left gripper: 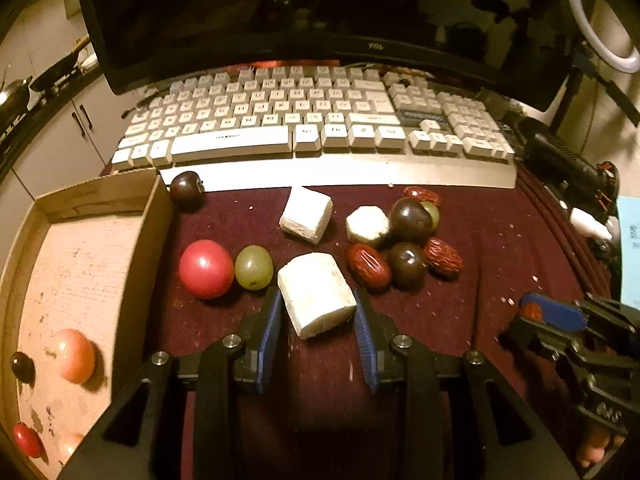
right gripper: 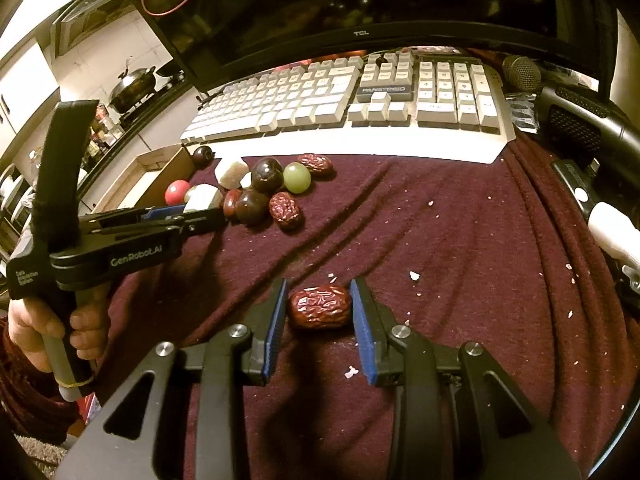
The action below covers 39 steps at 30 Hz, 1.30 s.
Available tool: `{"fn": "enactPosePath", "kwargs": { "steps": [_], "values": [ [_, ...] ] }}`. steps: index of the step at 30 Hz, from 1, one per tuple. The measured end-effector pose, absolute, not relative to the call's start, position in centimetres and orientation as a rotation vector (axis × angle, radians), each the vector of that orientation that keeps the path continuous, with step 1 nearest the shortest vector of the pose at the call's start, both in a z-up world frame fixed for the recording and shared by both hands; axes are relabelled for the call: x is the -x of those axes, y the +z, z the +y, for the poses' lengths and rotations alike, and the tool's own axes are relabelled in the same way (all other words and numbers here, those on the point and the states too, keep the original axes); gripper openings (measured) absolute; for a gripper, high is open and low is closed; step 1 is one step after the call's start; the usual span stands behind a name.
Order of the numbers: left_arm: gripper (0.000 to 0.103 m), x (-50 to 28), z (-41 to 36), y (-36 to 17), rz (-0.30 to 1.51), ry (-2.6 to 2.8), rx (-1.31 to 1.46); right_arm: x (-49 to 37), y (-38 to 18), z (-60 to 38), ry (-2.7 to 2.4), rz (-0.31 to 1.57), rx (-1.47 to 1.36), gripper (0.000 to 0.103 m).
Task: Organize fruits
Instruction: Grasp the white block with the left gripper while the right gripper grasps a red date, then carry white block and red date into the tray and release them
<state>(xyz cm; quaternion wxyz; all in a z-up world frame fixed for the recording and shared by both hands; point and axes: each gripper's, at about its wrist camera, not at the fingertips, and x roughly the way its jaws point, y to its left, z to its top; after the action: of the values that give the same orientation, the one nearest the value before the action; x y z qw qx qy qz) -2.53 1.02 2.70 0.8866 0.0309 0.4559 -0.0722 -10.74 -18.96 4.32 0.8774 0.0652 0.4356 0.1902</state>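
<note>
My left gripper [left gripper: 317,296] has its blue pads against both sides of a white cylindrical chunk [left gripper: 316,280] that rests on the maroon cloth; its jaws have been closing around it. Just left of it lie a red round fruit [left gripper: 206,268] and a green grape [left gripper: 254,267]. Farther right, dark plums [left gripper: 410,220], red dates [left gripper: 368,266] and two more white chunks [left gripper: 306,216] form a cluster. My right gripper [right gripper: 320,286] is shut on a wrinkled red date [right gripper: 320,307] near the cloth's front. A cardboard box [left gripper: 154,240] at the left holds a few fruits.
A white keyboard [left gripper: 320,120] lies behind the fruit, in front of a dark monitor [left gripper: 280,12]. A lone dark plum [left gripper: 186,188] sits by the box corner. A ring light [left gripper: 600,24], a microphone [right gripper: 524,72] and black gear line the right edge. Crumbs dot the cloth.
</note>
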Motion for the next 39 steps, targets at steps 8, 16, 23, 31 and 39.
{"fn": "enactPosePath", "kwargs": {
  "steps": [8,16,23,31,39],
  "values": [
    [0.035,7.4,2.4,5.7,0.857,-0.177,-0.034,11.6,5.2,-18.2,0.433,0.841,-0.115,0.034],
    [0.035,10.8,5.8,7.6,0.791,-0.135,0.0,12.1,6.0,-15.9,0.455,0.833,-0.084,0.034],
    [0.035,12.0,11.5,8.5,0.752,-0.045,0.047,11.4,8.5,-10.9,0.511,0.814,-0.047,0.034],
    [0.035,12.6,17.8,7.9,0.758,0.062,0.104,9.5,10.7,-2.2,0.612,0.807,-0.018,0.034],
    [0.035,13.1,20.1,6.0,0.798,0.076,0.103,8.5,10.4,6.1,0.735,0.862,0.003,0.034]
  ]
}}
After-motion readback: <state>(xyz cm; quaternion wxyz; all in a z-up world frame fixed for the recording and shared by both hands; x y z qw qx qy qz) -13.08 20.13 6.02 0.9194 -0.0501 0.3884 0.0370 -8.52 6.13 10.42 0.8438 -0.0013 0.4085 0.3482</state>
